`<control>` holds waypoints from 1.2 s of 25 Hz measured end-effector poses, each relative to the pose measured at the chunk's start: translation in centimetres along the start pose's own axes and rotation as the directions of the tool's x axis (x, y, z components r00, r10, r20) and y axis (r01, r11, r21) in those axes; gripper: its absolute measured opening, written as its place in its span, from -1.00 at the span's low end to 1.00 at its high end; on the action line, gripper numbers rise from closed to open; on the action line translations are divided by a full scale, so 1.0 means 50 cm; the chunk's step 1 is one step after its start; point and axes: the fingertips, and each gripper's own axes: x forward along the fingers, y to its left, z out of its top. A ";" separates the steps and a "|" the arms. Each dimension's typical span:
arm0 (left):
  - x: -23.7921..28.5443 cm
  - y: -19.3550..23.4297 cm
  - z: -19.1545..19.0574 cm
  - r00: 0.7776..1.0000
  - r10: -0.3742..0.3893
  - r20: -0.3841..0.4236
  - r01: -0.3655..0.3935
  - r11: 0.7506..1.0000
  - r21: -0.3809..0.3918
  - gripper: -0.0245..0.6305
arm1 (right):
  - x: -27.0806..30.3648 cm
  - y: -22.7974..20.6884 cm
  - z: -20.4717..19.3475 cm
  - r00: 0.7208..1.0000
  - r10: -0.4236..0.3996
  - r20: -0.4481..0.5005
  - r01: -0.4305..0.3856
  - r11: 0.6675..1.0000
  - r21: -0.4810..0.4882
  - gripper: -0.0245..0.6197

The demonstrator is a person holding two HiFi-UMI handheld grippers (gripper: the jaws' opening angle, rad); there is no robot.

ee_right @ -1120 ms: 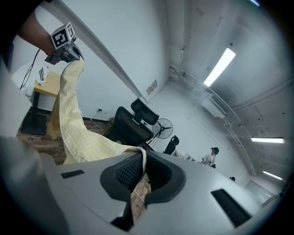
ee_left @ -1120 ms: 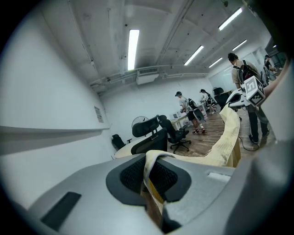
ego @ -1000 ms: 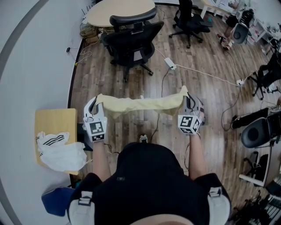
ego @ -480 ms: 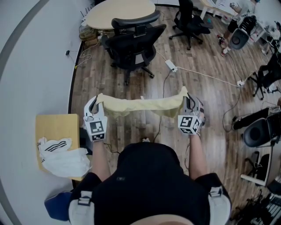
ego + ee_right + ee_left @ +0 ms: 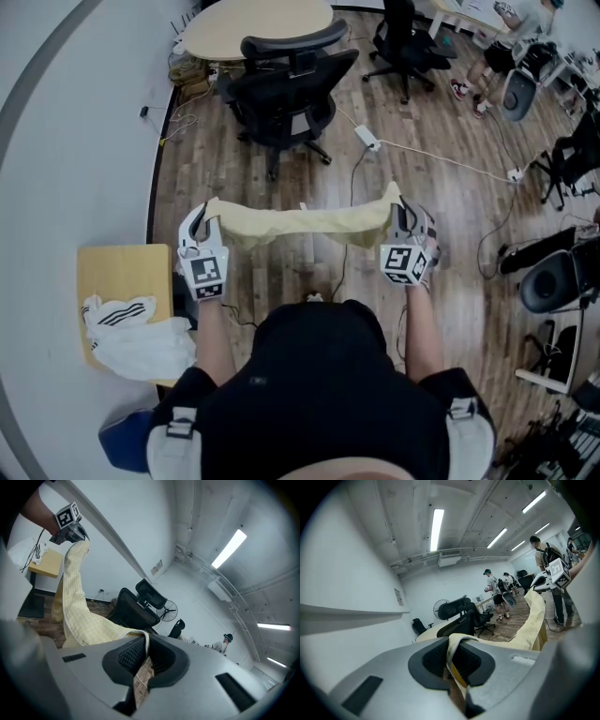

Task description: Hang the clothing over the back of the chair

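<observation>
a pale yellow piece of clothing (image 5: 300,223) is held stretched in the air between two grippers, over the wooden floor (image 5: 234,178) and well apart from the black office chair (image 5: 286,89) ahead. the jaws of the left gripper (image 5: 201,225) are clamped on one end, those of the right gripper (image 5: 406,217) on the other. a white garment (image 5: 141,336) lies on a small tabletop (image 5: 117,267) at left.

The right hand-held gripper (image 5: 143,656) has its jaws pressed together on the edge of a yellow checked cloth (image 5: 77,602). The cloth runs up and left to the left hand-held gripper (image 5: 70,531), which holds its far end. A black office chair (image 5: 136,606) stands behind on the wooden floor (image 5: 44,625), with a fan (image 5: 167,610) beyond it. At the left edge is a wooden bench (image 5: 47,564).
</observation>
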 end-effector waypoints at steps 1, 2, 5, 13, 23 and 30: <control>0.002 0.000 -0.002 1.000 -0.002 0.000 0.002 1.000 -0.003 -0.91 | 0.000 0.000 0.000 1.000 -0.001 -0.003 0.001 1.000 -0.002 -0.93; 0.004 -0.002 -0.003 1.000 -0.006 0.000 0.006 1.000 -0.007 -0.91 | -0.001 -0.001 0.001 1.000 -0.002 -0.002 0.002 1.000 -0.006 -0.93; 0.003 -0.010 -0.010 1.000 -0.018 -0.007 0.018 1.000 -0.008 -0.91 | -0.002 0.000 0.002 1.000 -0.002 -0.011 0.002 1.000 -0.006 -0.93; -0.003 0.007 -0.020 1.000 -0.006 -0.015 0.006 1.000 -0.013 -0.91 | 0.006 0.007 0.024 1.000 0.005 -0.003 -0.005 1.000 -0.029 -0.93; 0.018 0.026 -0.036 0.998 0.046 -0.043 -0.048 0.998 -0.032 -0.91 | 0.076 -0.003 0.036 0.998 0.041 0.039 -0.040 0.999 -0.023 -0.93; 0.052 0.022 -0.027 0.996 0.072 -0.060 -0.074 0.997 -0.027 -0.91 | 0.141 -0.025 0.034 0.997 0.059 0.056 -0.057 0.998 -0.029 -0.93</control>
